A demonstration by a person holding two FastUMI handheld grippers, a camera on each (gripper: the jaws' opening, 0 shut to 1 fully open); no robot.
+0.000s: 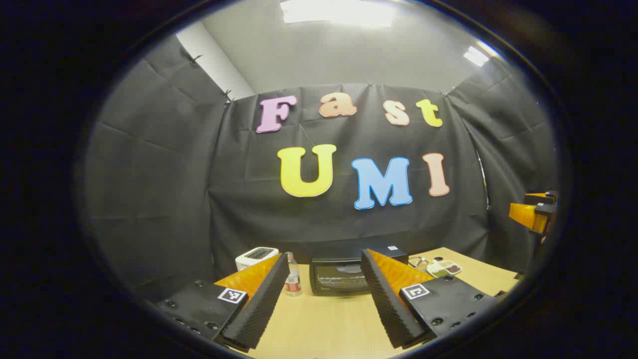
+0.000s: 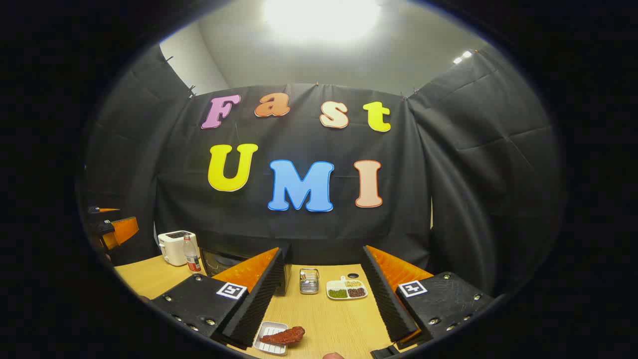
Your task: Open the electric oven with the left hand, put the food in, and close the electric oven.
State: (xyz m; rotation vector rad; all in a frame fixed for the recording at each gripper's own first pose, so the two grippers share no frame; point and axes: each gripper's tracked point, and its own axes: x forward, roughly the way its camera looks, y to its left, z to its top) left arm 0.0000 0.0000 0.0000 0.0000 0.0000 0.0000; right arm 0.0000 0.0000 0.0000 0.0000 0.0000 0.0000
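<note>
Black and closed, the electric oven (image 1: pixel 341 274) sits dead ahead between my left gripper (image 1: pixel 324 299)'s spread jaws, well off down the wooden table (image 1: pixel 319 324). A bottle (image 1: pixel 293 281) stands just beside the oven's near corner, close to the inner face of the left-hand jaw, with a white toaster (image 1: pixel 255 257) beyond it. My right gripper (image 2: pixel 319 304) is also wide apart and holds nothing. The food (image 2: pixel 283 335), a reddish-brown piece on a small white tray (image 2: pixel 269 344), lies low between its jaws, nearer the left-hand one. Farther ahead between them are a wire holder (image 2: pixel 309 280) and a divided dish (image 2: pixel 347 290).

I judge nothing is started yet: door shut, food untouched. My worry is the bottle. If I bring the left jaws in toward the door handle on a line drifting leftward, the outer finger could clip it and knock it over. I cannot make out the handle clearly from here, so a misjudged grip may slip off. On the right, pinching the food carelessly could drag or tip its light tray.
</note>
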